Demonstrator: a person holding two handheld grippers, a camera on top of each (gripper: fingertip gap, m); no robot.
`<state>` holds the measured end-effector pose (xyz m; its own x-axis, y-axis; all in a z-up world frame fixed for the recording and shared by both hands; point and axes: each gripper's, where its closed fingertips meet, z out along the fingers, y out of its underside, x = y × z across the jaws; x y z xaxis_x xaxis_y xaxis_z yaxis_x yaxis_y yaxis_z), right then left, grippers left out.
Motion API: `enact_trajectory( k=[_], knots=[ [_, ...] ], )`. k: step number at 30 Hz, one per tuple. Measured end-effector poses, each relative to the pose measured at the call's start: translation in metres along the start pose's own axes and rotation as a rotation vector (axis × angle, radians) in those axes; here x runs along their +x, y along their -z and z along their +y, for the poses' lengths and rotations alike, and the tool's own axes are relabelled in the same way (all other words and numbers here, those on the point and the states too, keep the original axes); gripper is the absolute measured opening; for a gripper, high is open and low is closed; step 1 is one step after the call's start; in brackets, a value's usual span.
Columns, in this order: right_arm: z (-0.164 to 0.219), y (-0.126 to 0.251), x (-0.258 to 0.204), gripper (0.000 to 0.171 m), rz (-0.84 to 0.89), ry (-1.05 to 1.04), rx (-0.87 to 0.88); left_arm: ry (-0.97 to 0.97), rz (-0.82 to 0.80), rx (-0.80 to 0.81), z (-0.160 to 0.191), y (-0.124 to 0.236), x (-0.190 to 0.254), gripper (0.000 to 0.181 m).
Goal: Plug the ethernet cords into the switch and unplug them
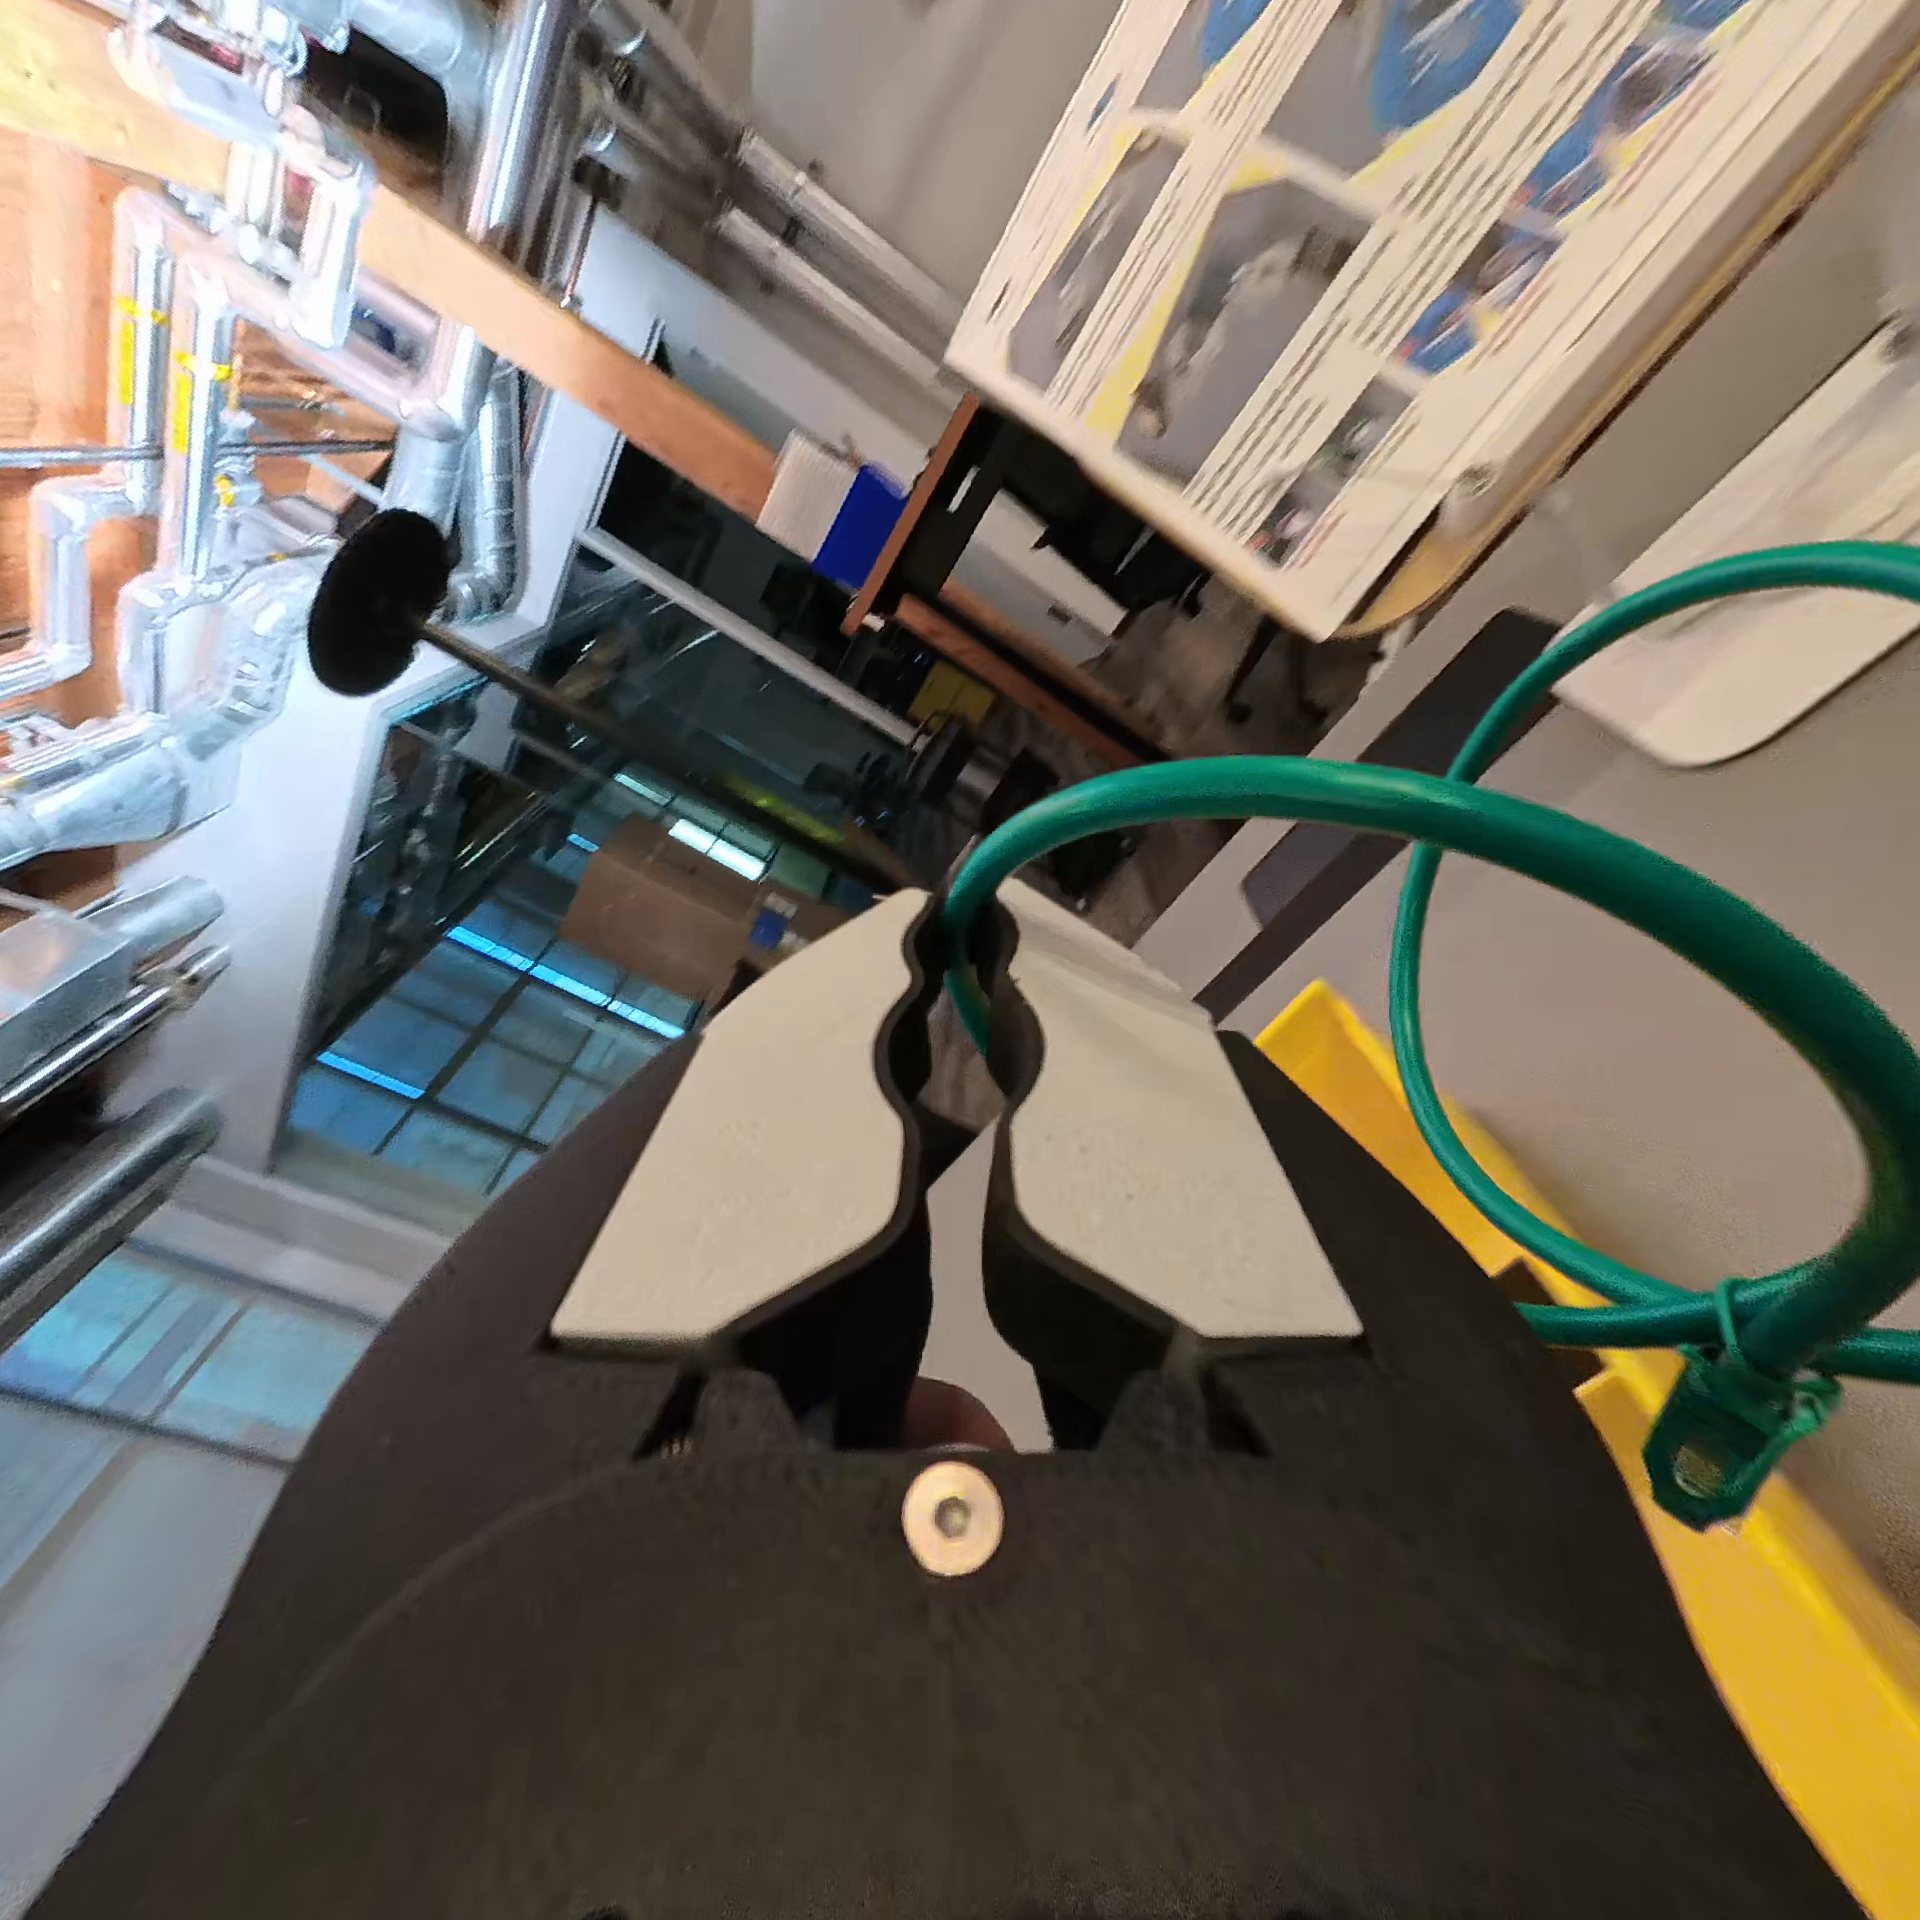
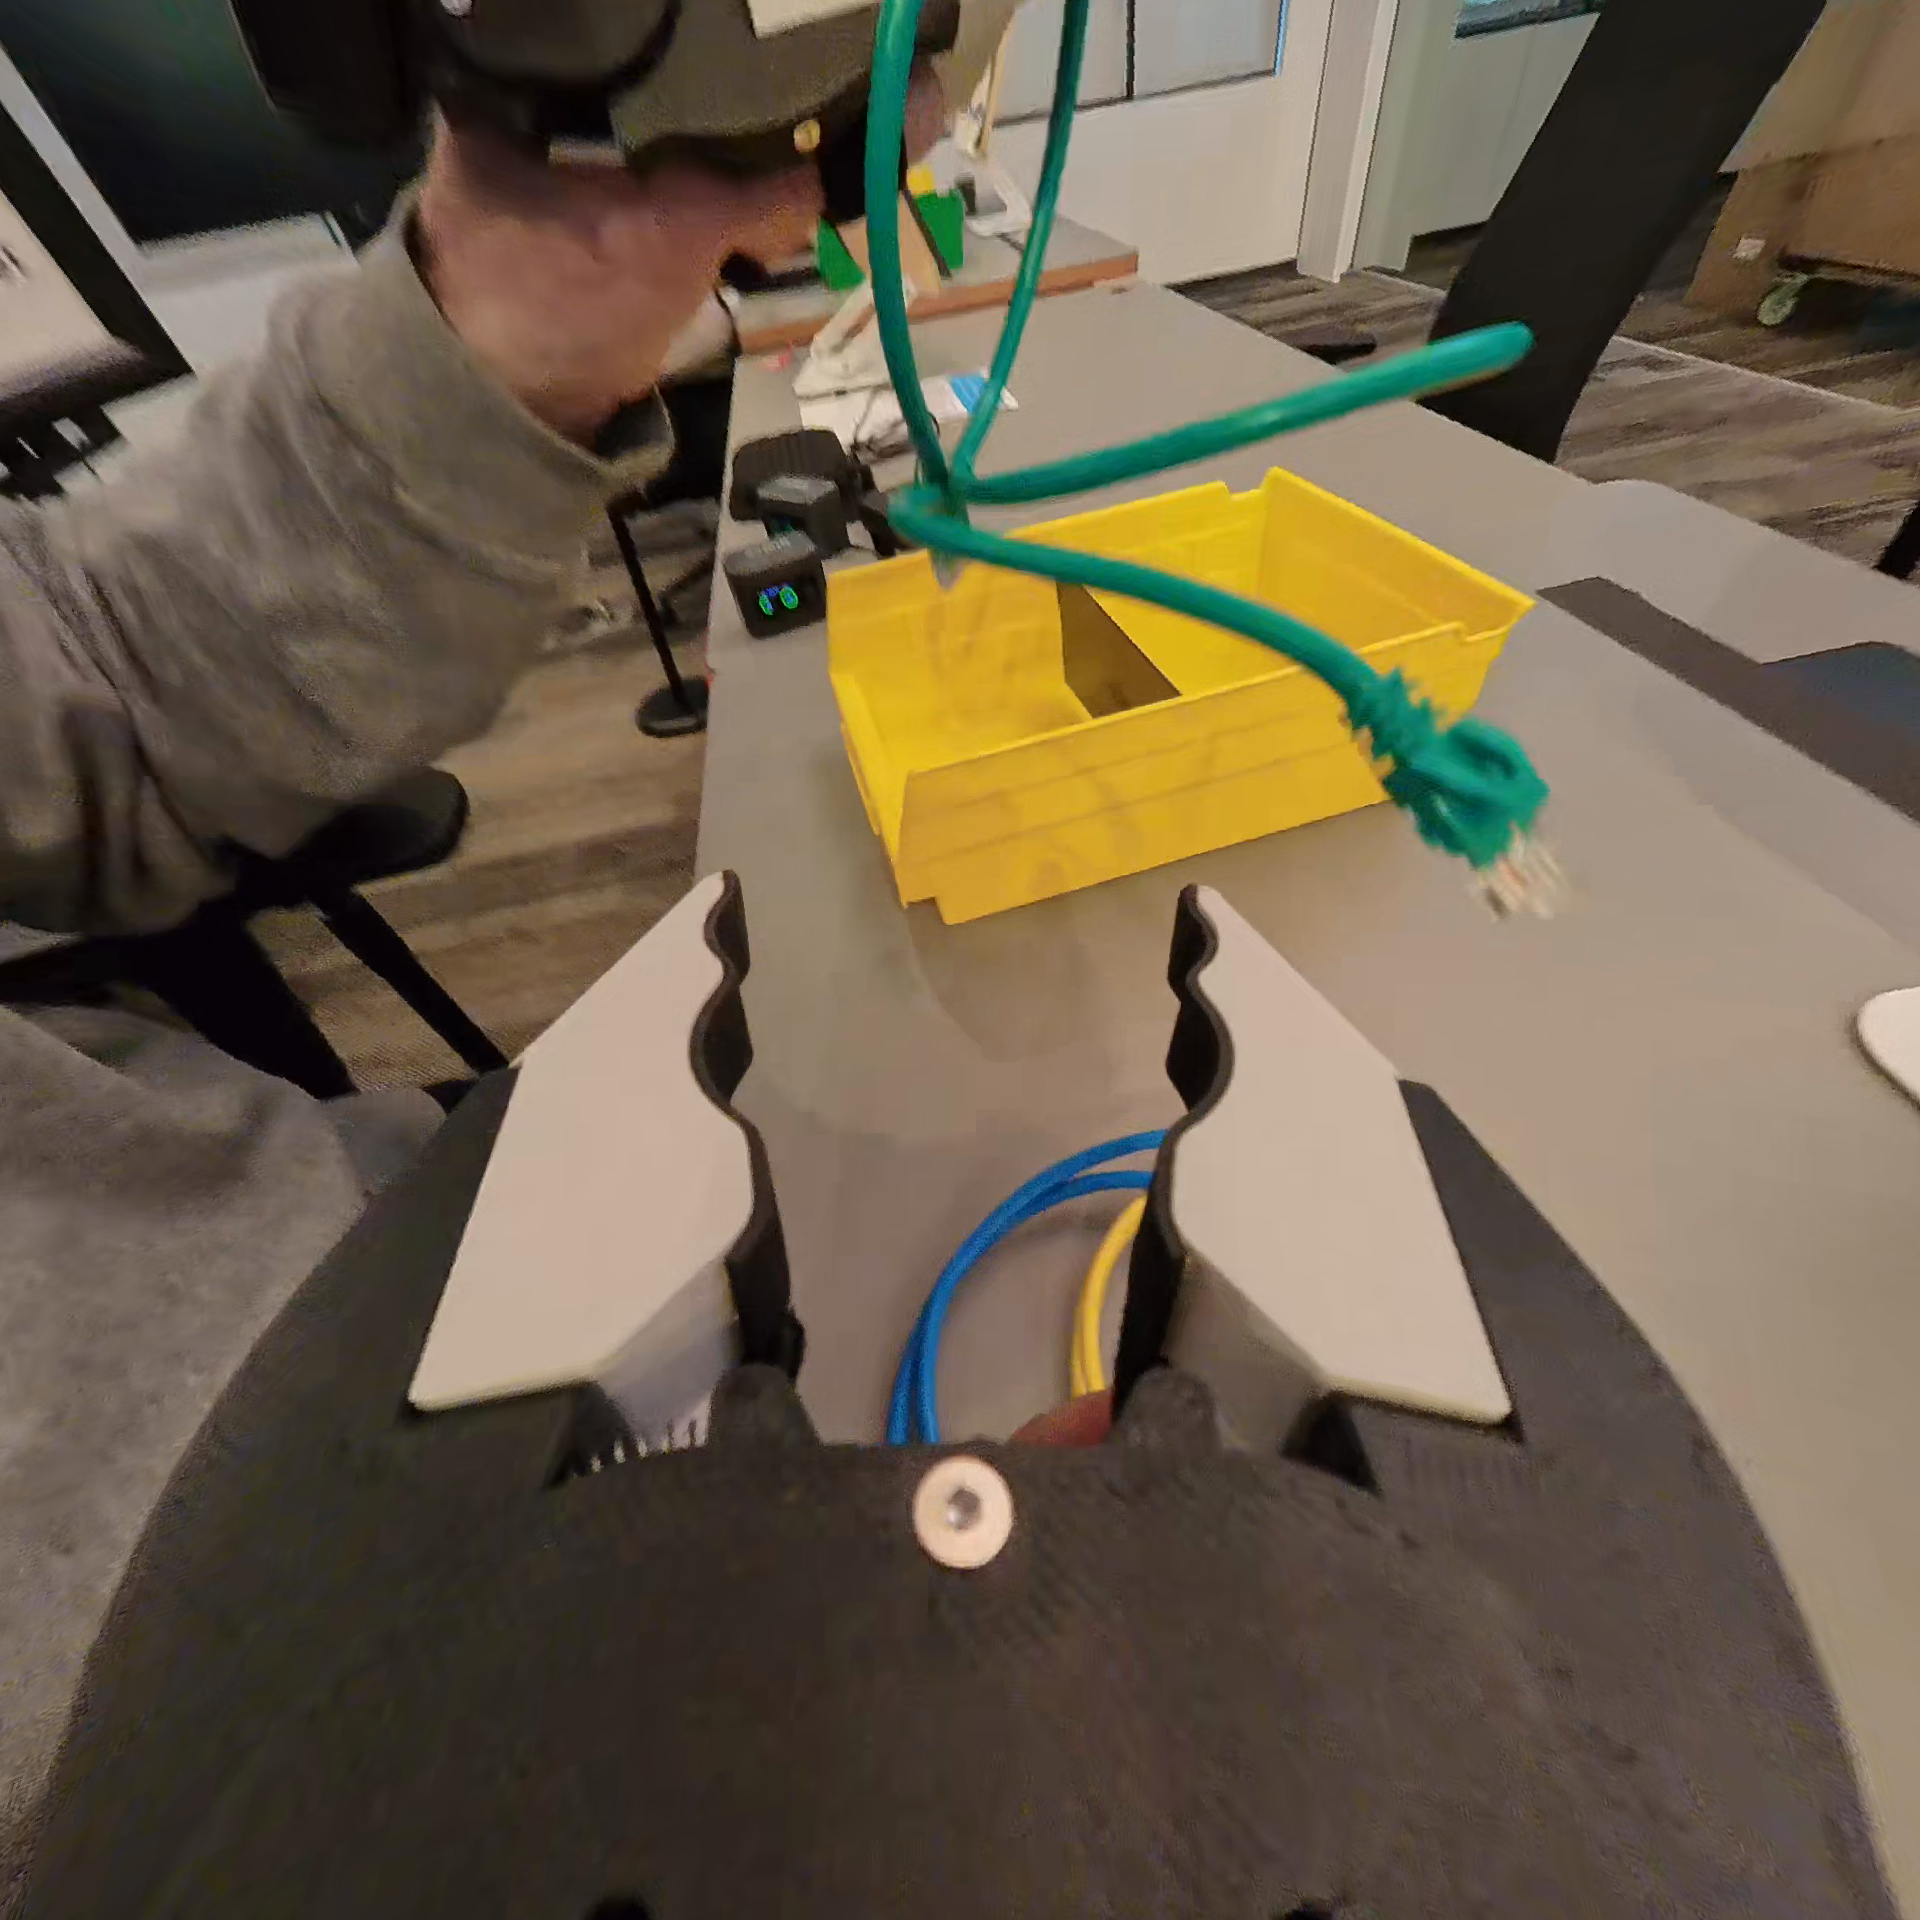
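Note:
My left gripper (image 1: 961, 935) is shut on a green ethernet cord (image 1: 1351, 795) and holds it high in the air, tilted toward the ceiling. The cord loops to the right and is bound by a green tie (image 1: 1725, 1423). In the right wrist view the same green cord (image 2: 1143, 582) hangs over the yellow bin (image 2: 1143, 790), its plug (image 2: 1496, 821) dangling above the grey table (image 2: 1558, 1143). My right gripper (image 2: 956, 945) is open and empty, low over the table. A blue cord (image 2: 956, 1288) and a yellow cord (image 2: 1101, 1299) lie on the table between its fingers. No switch is in view.
A person in a grey top (image 2: 260, 623) leans in at the left by a black chair (image 2: 343, 862). A small black device (image 2: 779, 592) stands behind the bin. The table's left edge (image 2: 707, 727) runs next to my right gripper. A white object (image 2: 1896, 1049) lies at the right. My hands' fingertips stand some 20 cm from each other.

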<state>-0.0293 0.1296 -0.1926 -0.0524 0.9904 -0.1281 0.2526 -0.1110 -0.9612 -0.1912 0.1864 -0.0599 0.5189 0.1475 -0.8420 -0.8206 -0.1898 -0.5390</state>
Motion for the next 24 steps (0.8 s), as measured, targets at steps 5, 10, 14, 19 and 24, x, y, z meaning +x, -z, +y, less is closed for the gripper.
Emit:
enact_trajectory(
  k=[5, 10, 14, 19, 24],
  knots=[
    [-0.014, 0.014, 0.009, 0.07, -0.087, -0.223, 0.207, 0.048, 0.098, 0.07, -0.029, -0.008, 0.048, 0.005],
    [-0.026, 0.038, 0.026, 0.009, -0.103, -0.297, 0.386, 0.071, 0.177, 0.106, -0.046, -0.012, 0.094, 0.005],
    [-0.026, 0.048, 0.034, 0.002, -0.045, -0.252, 0.403, 0.082, 0.23, 0.102, -0.044, -0.017, 0.12, 0.005],
    [-0.022, 0.052, 0.039, 0.002, -0.016, -0.228, 0.403, 0.121, 0.282, 0.092, -0.039, -0.02, 0.136, 0.005],
    [-0.021, 0.055, 0.044, 0.002, 0.01, -0.202, 0.399, 0.127, 0.32, 0.087, -0.035, -0.021, 0.145, 0.005]
  ],
)
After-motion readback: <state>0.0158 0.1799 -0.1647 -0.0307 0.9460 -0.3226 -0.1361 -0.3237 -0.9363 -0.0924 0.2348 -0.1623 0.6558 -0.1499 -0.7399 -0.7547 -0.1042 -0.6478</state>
